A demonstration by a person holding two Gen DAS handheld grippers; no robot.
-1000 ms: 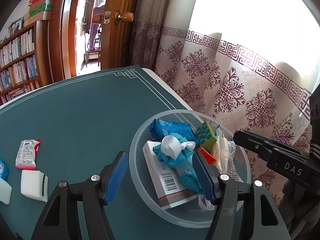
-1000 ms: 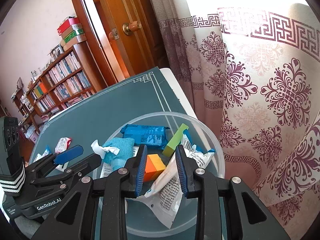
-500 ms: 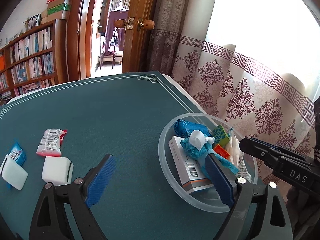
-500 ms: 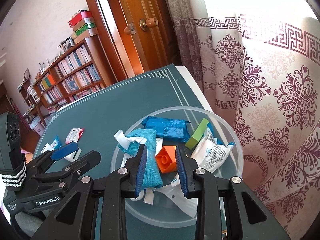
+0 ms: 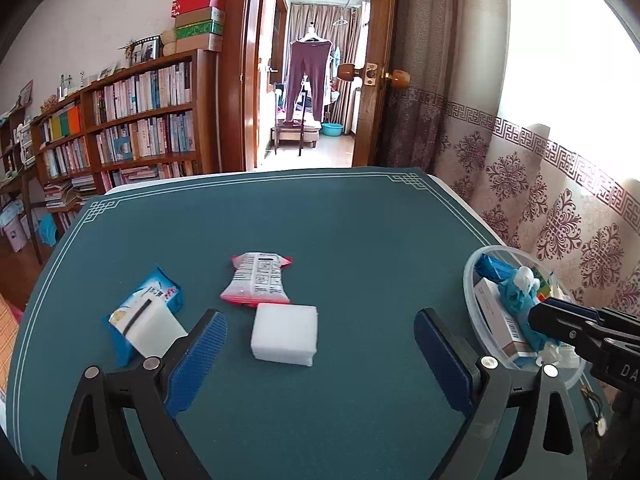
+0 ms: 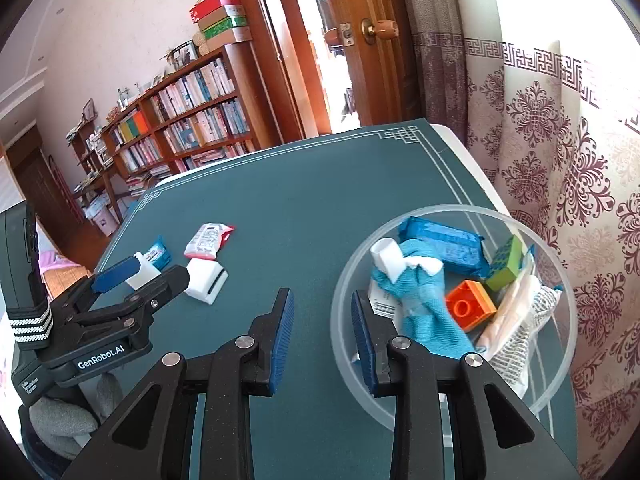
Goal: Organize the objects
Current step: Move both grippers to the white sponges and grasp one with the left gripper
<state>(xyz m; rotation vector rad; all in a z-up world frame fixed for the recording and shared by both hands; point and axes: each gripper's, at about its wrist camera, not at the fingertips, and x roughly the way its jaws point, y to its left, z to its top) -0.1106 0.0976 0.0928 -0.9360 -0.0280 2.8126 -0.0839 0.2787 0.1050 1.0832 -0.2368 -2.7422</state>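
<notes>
Your left gripper (image 5: 320, 334) has just been opening, nothing between; white sponge (image 5: 285, 334) at twelve o'clock. Your right gripper (image 6: 322, 318) sits pressed together, empty, bowl (image 6: 560, 256) at two o'clock.

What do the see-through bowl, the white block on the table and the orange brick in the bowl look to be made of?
Bowl: probably frosted plastic; the contents and the mat show dimly through its wall.
White block: looks like matte foam or sponge, with soft edges and no shine.
Orange brick: smooth moulded plastic, judging by its round stud and glossy faces.
</notes>
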